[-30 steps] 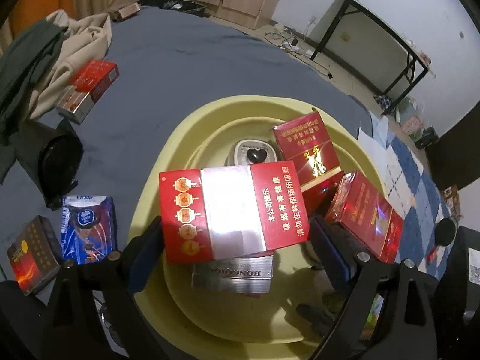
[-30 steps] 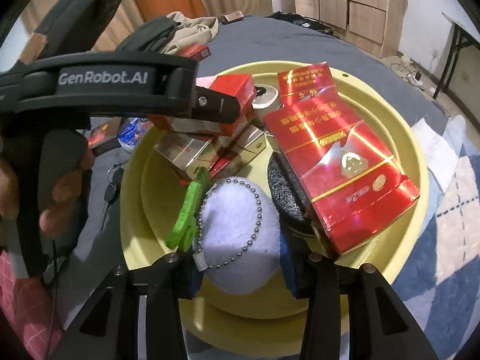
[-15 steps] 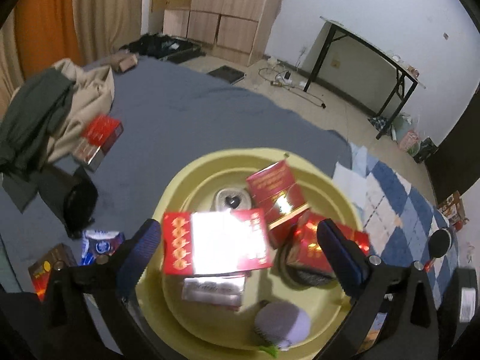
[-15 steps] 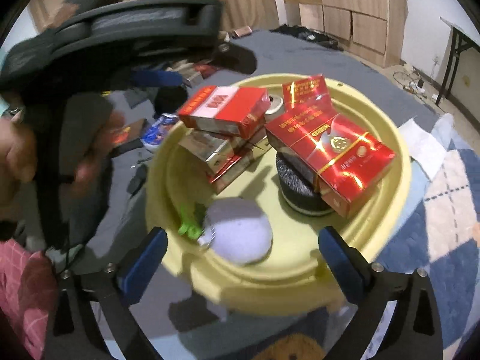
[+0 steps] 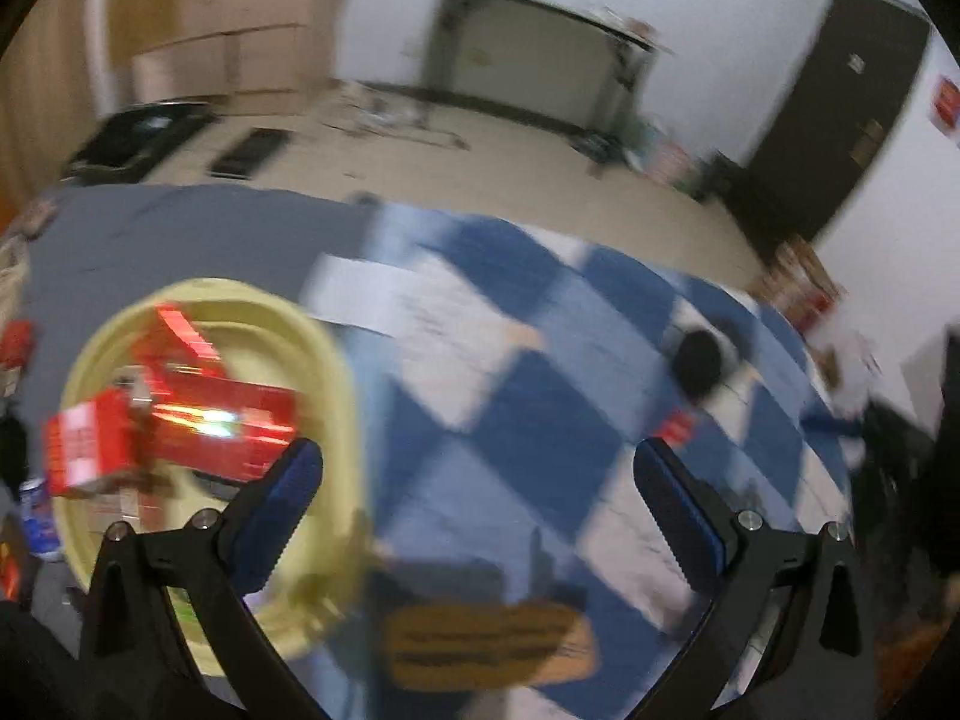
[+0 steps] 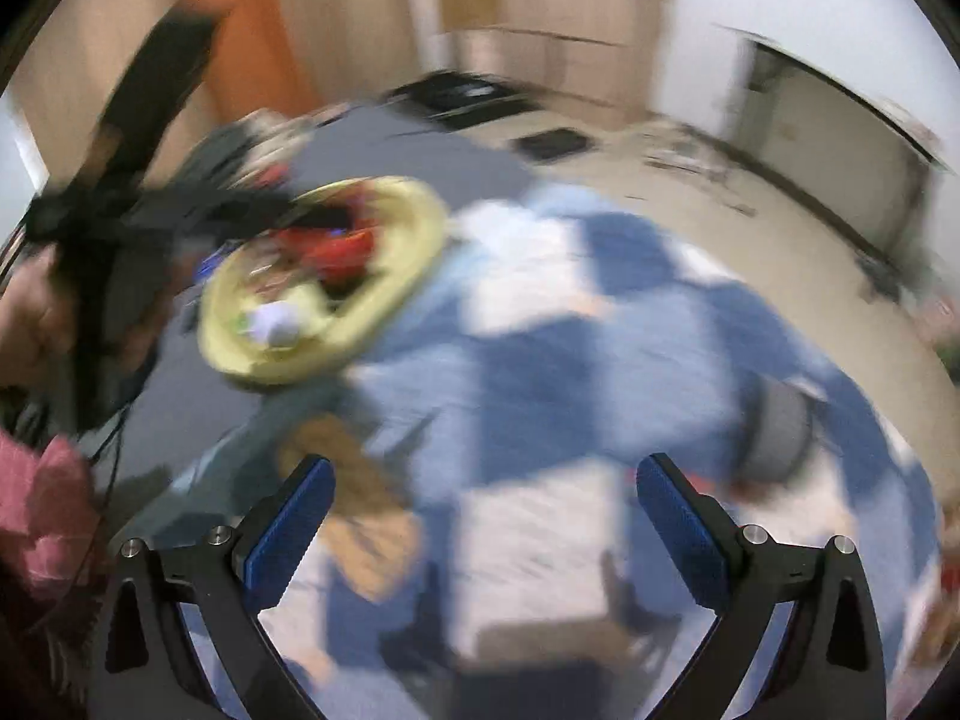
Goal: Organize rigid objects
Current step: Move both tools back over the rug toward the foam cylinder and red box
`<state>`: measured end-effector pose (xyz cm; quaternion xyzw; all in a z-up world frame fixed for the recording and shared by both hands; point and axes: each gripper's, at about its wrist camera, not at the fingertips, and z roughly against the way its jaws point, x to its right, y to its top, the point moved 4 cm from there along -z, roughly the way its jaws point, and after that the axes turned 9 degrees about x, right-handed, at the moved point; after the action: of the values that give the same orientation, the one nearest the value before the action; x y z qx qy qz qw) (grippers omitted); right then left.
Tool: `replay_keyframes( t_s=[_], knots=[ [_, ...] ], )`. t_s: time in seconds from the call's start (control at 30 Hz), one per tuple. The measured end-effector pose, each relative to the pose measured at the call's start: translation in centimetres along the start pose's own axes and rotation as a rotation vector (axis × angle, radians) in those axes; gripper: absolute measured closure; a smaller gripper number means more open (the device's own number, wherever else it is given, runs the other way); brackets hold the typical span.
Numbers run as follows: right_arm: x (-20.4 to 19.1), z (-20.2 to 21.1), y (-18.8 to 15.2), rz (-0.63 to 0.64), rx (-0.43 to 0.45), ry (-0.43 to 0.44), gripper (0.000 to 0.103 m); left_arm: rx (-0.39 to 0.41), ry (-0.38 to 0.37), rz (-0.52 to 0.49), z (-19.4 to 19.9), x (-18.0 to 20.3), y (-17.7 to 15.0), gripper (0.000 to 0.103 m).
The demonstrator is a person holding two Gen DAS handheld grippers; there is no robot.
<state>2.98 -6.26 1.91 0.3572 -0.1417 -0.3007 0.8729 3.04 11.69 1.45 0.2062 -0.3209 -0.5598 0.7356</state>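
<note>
Left wrist view, blurred: left gripper [image 5: 477, 474] spread wide, empty, over the blue-checked blanket [image 5: 540, 420]; yellow basin [image 5: 336, 360] with red boxes [image 5: 222, 420] sits at its left edge. Right wrist view: right gripper [image 6: 483, 492] also wide, empty; basin [image 6: 414, 240] toward the blanket's far-left edge.

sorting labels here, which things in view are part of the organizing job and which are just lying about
Part of the job:
yellow basin
red boxes in it
white ball in it
left gripper and right gripper, both open

Lying about:
checked blanket
black round thing
brown item, too blurred to name
</note>
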Motion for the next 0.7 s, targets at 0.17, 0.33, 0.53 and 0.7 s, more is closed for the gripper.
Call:
replay_keyframes(
  t_s=[0.17,0.33,0.53,0.7],
  knots=[
    [10.0,4.2,-3.2,-0.21,0.083,-0.19,0.0,-0.083,0.022,-0.04,-1.7,4.8,-2.7,0.0],
    [14.5,5.4,-5.3,-0.373,0.122,-0.229,0.0,-0.115,0.029,-0.016,-4.6,7.8,-7.1,0.0],
    [14.5,5.1,-5.3,-0.322,0.098,-0.198,0.0,-0.158,0.007,-0.066,-6.4,9.9,-8.4,0.0],
    [15.1,4.5,-5.5,-0.367,0.109,-0.146,0.0,-0.144,0.015,-0.054,-6.5,10.6,-7.9,0.0]
  ],
)
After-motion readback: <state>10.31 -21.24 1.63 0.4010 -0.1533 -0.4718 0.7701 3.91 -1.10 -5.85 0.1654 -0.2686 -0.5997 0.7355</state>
